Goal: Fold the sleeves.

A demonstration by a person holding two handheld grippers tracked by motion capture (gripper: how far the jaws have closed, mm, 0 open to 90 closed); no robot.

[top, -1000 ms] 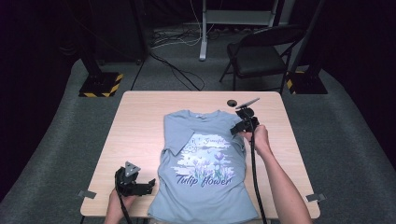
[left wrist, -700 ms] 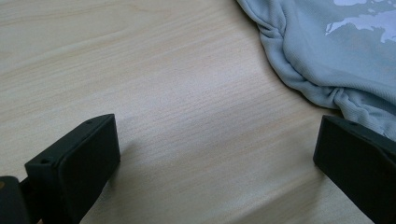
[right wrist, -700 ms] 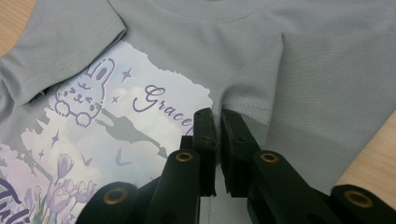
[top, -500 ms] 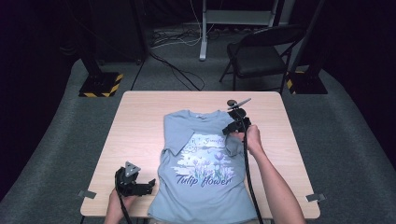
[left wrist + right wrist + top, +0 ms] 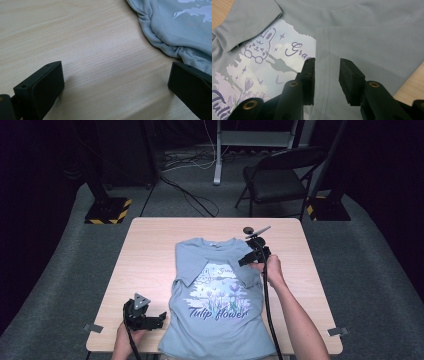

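Note:
A light blue T-shirt [image 5: 215,320] with a "Tulip flower" print lies flat on the wooden table [image 5: 150,250]. Its right sleeve [image 5: 352,42] is folded inward over the print, and its left sleeve [image 5: 249,22] is tucked in too. My right gripper [image 5: 243,261] hovers just over that folded sleeve. In the right gripper view its jaws [image 5: 327,75] stand a little apart, have just been opening, and have nothing pinched between them. My left gripper [image 5: 161,317] rests open on bare wood beside the shirt's lower left hem [image 5: 175,27], with nothing between its jaws [image 5: 115,82].
Bare wood runs along the table's left and right sides. Grey tape tabs [image 5: 93,327] mark the front corners. Beyond the far edge stand a folding chair [image 5: 280,180], a white stand [image 5: 217,150] and floor cables.
The right gripper has shifted slightly left over the shirt, and its jaws have parted from shut. The left gripper has not moved.

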